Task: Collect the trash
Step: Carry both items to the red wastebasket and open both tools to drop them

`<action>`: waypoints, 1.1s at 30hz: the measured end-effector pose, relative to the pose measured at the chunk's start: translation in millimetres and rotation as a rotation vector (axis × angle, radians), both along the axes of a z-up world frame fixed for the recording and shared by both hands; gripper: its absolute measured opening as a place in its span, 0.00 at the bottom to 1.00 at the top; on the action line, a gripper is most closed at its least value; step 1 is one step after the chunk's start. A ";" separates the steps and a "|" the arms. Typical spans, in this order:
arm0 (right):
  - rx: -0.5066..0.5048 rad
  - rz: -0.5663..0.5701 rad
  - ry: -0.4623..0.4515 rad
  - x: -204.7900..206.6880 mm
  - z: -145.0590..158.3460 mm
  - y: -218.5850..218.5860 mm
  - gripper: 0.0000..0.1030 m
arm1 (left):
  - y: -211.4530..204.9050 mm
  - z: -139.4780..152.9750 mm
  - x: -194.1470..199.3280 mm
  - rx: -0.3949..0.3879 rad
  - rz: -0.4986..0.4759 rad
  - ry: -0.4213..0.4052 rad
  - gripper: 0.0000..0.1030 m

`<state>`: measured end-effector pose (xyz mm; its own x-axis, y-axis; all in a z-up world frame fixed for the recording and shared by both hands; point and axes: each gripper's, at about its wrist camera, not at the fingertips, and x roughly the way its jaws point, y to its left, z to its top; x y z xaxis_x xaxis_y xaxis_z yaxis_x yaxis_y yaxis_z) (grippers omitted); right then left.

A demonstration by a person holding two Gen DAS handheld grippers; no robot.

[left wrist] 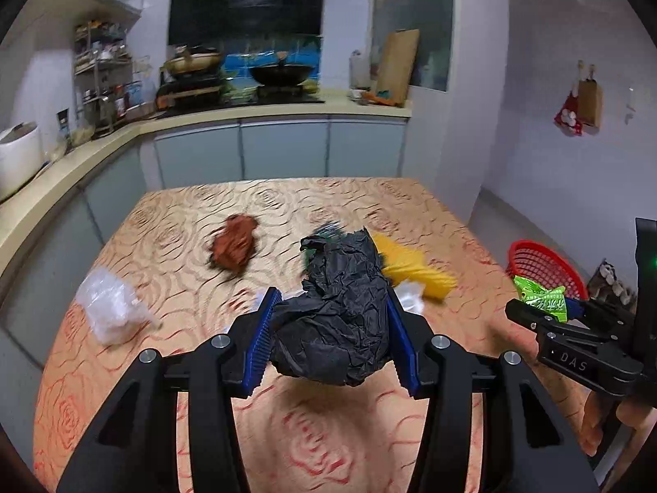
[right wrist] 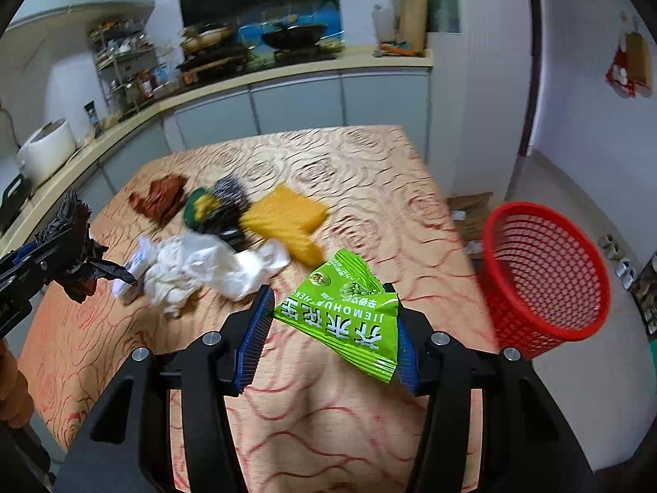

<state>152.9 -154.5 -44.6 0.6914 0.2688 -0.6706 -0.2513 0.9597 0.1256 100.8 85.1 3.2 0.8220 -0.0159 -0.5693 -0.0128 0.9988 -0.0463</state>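
Note:
My left gripper (left wrist: 330, 308) is shut on a crumpled black plastic bag (left wrist: 336, 328), held just above the patterned table (left wrist: 184, 222). My right gripper (right wrist: 330, 320) is shut on a green snack packet (right wrist: 349, 320), also lifted off the table. From the left wrist view the right gripper (left wrist: 546, 308) shows at the right edge, and the packet (left wrist: 538, 293) is in it. A red mesh basket (right wrist: 542, 271) stands tilted beyond the table's right edge. Still lying on the table are a brown wrapper (right wrist: 158, 199), a yellow bag (right wrist: 287, 217), white crumpled plastic (right wrist: 197, 271) and a clear bag (left wrist: 109, 308).
A green and black bundle (right wrist: 217, 209) lies beside the yellow bag. A kitchen counter (left wrist: 61, 172) with a rice cooker (left wrist: 16, 156) runs along the left and back. A white wall (right wrist: 492, 82) rises right of the table, with cardboard (right wrist: 472, 205) on the floor.

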 end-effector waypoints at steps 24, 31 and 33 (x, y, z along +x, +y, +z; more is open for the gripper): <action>-0.112 -0.338 -0.020 48.5 -4.9 -178.1 0.50 | -199.5 0.2 115.0 -0.010 -0.472 0.008 0.47; -0.162 -0.350 0.033 63.1 -27.2 -198.4 0.50 | -239.2 -23.0 153.5 -0.007 -0.530 0.080 0.47; -0.172 -0.343 0.045 65.1 -33.3 -200.7 0.50 | -251.9 -28.3 163.5 0.005 -0.551 0.102 0.47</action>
